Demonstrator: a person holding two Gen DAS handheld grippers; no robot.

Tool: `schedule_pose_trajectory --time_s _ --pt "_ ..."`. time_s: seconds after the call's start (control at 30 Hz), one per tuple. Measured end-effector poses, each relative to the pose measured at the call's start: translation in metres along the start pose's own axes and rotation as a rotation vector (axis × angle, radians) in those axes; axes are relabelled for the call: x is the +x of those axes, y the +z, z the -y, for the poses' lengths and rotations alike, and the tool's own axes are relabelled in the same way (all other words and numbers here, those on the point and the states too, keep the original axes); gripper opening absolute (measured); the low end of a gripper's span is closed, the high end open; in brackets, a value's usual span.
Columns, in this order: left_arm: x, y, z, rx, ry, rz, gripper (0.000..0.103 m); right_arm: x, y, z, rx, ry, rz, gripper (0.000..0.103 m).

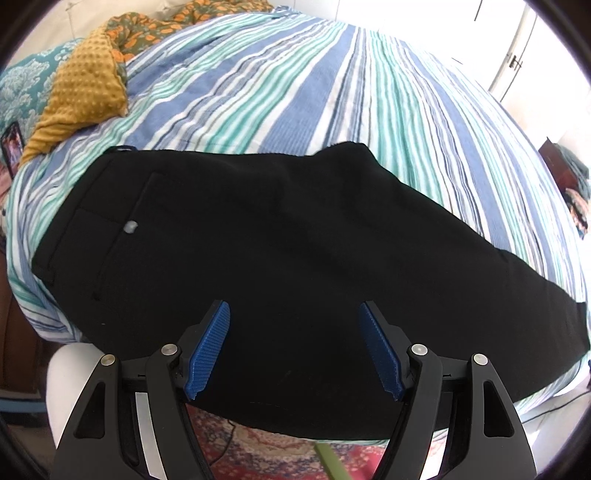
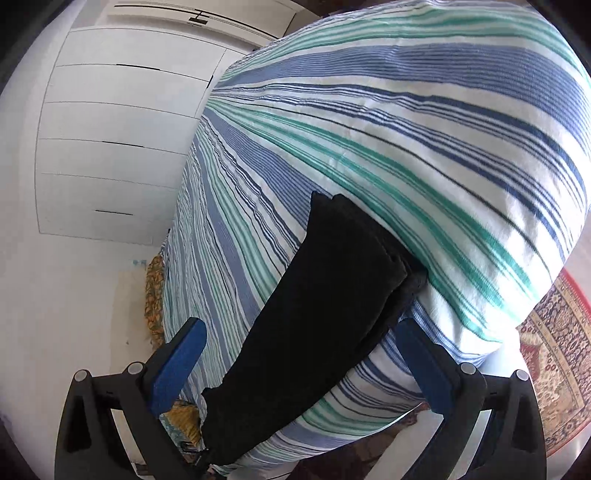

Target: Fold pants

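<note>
Black pants [image 1: 280, 258] lie flat on a striped blue, green and white bedspread [image 1: 295, 81], waistband and a back pocket with a pale button to the left, legs running right. My left gripper [image 1: 295, 314] is open and empty, hovering over the near edge of the pants. In the right wrist view the pant legs [image 2: 317, 314] run lengthwise over the bed [image 2: 443, 147], hems at the far end. My right gripper [image 2: 301, 328] is open and empty, its blue pads on either side of the legs, above them.
A mustard dotted blanket [image 1: 81, 96] and patterned pillows [image 1: 155, 29] lie at the bed's far left. A red patterned rug [image 2: 561, 354] covers the floor beside the bed. White wardrobe doors [image 2: 122, 147] stand beyond the bed.
</note>
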State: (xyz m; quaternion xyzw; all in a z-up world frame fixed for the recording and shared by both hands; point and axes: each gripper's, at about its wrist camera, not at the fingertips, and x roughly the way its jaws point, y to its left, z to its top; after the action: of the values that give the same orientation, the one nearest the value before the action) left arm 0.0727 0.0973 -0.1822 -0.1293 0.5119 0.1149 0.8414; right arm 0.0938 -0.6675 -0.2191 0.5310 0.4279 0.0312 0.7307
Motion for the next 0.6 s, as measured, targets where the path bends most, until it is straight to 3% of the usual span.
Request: schedule_pose_trajectory --time_s 0.2,0.3,0.37,0.43,0.53,0.6 --pt "-0.004 0.005 0.011 0.022 -0.015 0.012 0.074 0.031 0.013 0.026 0.079 -0.094 0.007 0.099" --pt "-0.009 0.005 0.007 0.010 -0.011 0.025 0.075 0.035 0.024 0.034 0.101 -0.059 0.051 0.087" --pt "-0.007 0.004 0.002 -0.002 -0.006 0.017 0.075 0.032 0.031 0.031 0.070 -0.023 0.073 0.071" --pt "-0.002 0.002 -0.003 -0.012 0.003 -0.003 0.075 0.036 0.038 0.030 0.045 0.016 0.038 0.064" --pt "0.000 -0.002 -0.006 -0.018 0.008 -0.012 0.075 0.046 0.044 0.032 0.025 -0.033 -0.058 0.056" --pt "-0.001 -0.004 -0.005 -0.012 0.013 -0.009 0.075 0.052 0.048 0.034 0.011 -0.037 -0.110 0.056"
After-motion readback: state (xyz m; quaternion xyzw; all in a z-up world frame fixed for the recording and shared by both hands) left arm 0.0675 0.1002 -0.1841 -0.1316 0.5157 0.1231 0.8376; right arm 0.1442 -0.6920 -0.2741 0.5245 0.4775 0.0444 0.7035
